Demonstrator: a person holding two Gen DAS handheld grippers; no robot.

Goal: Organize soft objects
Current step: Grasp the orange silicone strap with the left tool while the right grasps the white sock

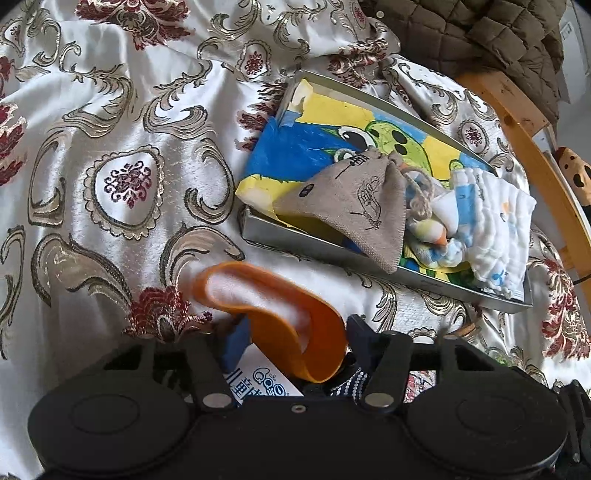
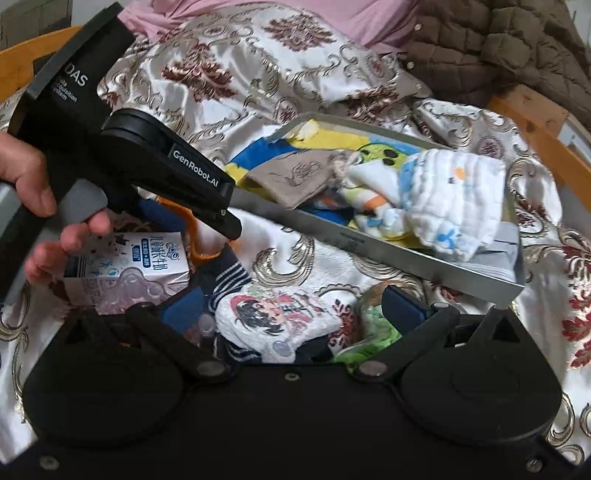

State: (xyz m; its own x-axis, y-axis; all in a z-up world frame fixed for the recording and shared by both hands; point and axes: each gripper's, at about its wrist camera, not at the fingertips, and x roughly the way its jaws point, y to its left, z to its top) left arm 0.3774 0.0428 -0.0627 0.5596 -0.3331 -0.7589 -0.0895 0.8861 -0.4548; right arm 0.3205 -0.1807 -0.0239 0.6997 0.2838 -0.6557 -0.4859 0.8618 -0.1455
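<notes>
An orange band with a white lining (image 1: 280, 314) stands as a loop on the bedspread, and my left gripper (image 1: 295, 339) is shut on its near end. A milk carton (image 1: 266, 384) lies just under those fingers. My right gripper (image 2: 291, 310) is open above a white cartoon-print sock (image 2: 280, 317), with a navy striped sock (image 2: 229, 273) and a green cloth (image 2: 380, 332) beside it. Further back, a metal tray (image 1: 314, 251) holds a grey drawstring pouch (image 1: 354, 206) and a folded white muslin cloth (image 1: 491, 229) on a colourful drawing.
A person's hand (image 2: 33, 177) holds the left tool at the left of the right wrist view, above the milk carton (image 2: 129, 273). A brown quilted jacket (image 1: 480, 33) and a wooden frame (image 1: 517, 110) lie beyond the tray (image 2: 369, 247). Patterned satin bedspread (image 1: 122, 184) spreads to the left.
</notes>
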